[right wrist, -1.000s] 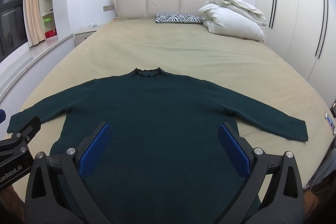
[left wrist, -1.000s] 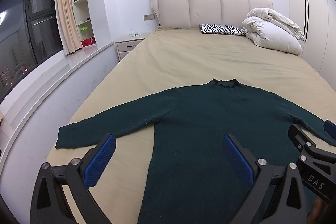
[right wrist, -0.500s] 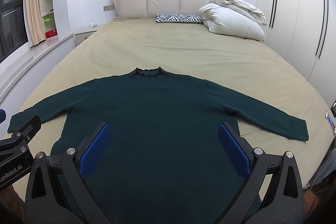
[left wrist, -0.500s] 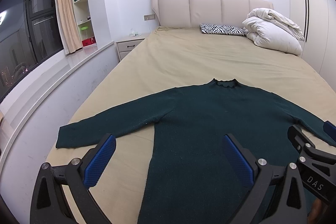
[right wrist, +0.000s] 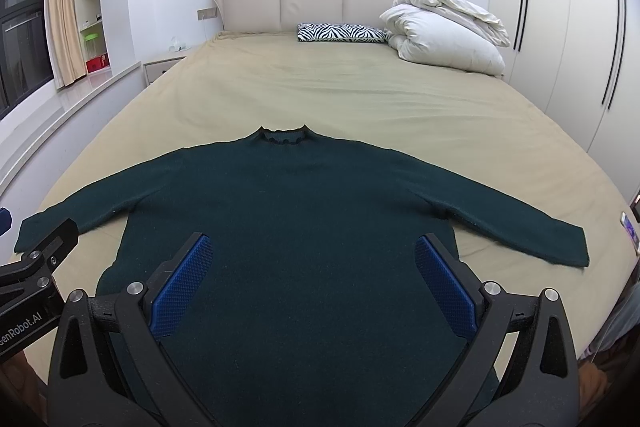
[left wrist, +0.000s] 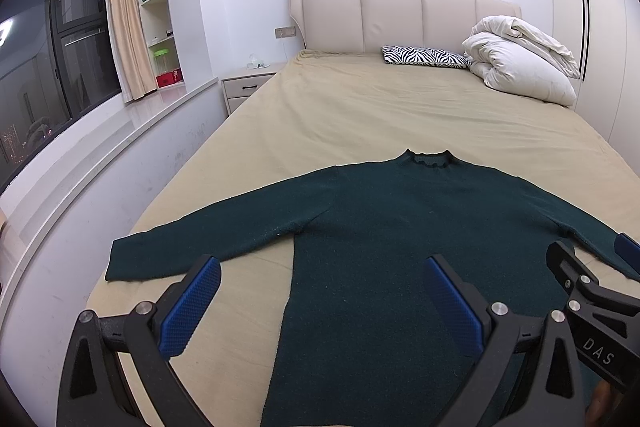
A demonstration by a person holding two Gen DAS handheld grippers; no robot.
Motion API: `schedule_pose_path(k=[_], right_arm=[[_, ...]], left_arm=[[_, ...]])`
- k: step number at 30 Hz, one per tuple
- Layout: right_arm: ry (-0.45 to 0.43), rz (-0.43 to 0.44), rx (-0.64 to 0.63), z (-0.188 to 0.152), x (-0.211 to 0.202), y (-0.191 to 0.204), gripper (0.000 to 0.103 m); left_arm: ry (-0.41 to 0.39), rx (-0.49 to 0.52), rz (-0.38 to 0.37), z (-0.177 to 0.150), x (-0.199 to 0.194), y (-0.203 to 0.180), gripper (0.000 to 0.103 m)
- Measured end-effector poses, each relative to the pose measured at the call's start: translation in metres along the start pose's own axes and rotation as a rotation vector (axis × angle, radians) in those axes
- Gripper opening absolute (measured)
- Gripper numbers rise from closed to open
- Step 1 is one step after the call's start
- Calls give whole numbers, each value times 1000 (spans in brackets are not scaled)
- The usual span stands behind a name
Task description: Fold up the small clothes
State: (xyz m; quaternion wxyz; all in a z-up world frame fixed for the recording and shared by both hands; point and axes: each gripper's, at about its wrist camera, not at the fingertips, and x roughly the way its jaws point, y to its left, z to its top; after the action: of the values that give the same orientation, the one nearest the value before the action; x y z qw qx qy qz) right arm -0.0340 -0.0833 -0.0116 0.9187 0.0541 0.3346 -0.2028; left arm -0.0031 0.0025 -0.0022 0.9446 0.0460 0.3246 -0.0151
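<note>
A dark green long-sleeved sweater (left wrist: 400, 227) lies flat and face up on the beige bed (left wrist: 380, 115), collar away from me, both sleeves spread out. It also shows in the right wrist view (right wrist: 312, 211). My left gripper (left wrist: 320, 301) is open and empty, held above the sweater's lower left side. My right gripper (right wrist: 314, 287) is open and empty above the sweater's lower middle. The right gripper's edge shows at the right of the left wrist view (left wrist: 592, 295). The left gripper's edge shows at the left of the right wrist view (right wrist: 36, 275).
A zebra-print pillow (left wrist: 424, 57) and a folded white duvet (left wrist: 520, 63) lie at the head of the bed by the padded headboard (left wrist: 400, 15). A nightstand (left wrist: 248, 87) and window ledge (left wrist: 100, 139) run along the left. Wardrobe doors (right wrist: 580, 27) stand on the right.
</note>
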Motion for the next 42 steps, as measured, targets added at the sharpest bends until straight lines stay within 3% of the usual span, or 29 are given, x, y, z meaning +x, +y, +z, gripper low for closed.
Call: schedule_pose_path(k=[12,16,18,21,23,25,28,30,33,34,36,39,42], right_arm=[[7,6,6,-2,1,-1,103],[24,25,34,-5,5,-11,103],[27,42,67,-6,11,-25,103],[28,92,160,-10,22,-63,103],[36,118,268,-16,33,-106,103],[52,110,390,-25,47,-157,103],[70,92,605,-44,64,-237,103],[73,59,821,-71,76,-305,103],[80,35,1082,-113,90,-384,101],[78,32,1136,-124,93,-402,98],[56,38,1208,-141,97,-432,90],[15,32,1209,-145,98,-453,90],[8,16,1229,-147,106,-469,90]], left_arm=[[12,-10,-8,-9,6,-2,103],[-50,24,14,-19,2,-8,103],[-108,94,106,-27,-1,-17,103],[-268,304,369,-40,-3,-45,103],[-337,373,446,-43,-2,-56,103],[-382,388,472,-41,-1,-63,103],[-374,356,414,-30,4,-66,103],[-335,343,357,-21,14,-71,103],[-251,278,133,-10,34,-78,103],[-212,262,36,-6,43,-81,103],[-89,251,-72,-2,66,-89,103],[13,210,-96,-4,90,-101,103],[-5,214,-87,-5,93,-110,103]])
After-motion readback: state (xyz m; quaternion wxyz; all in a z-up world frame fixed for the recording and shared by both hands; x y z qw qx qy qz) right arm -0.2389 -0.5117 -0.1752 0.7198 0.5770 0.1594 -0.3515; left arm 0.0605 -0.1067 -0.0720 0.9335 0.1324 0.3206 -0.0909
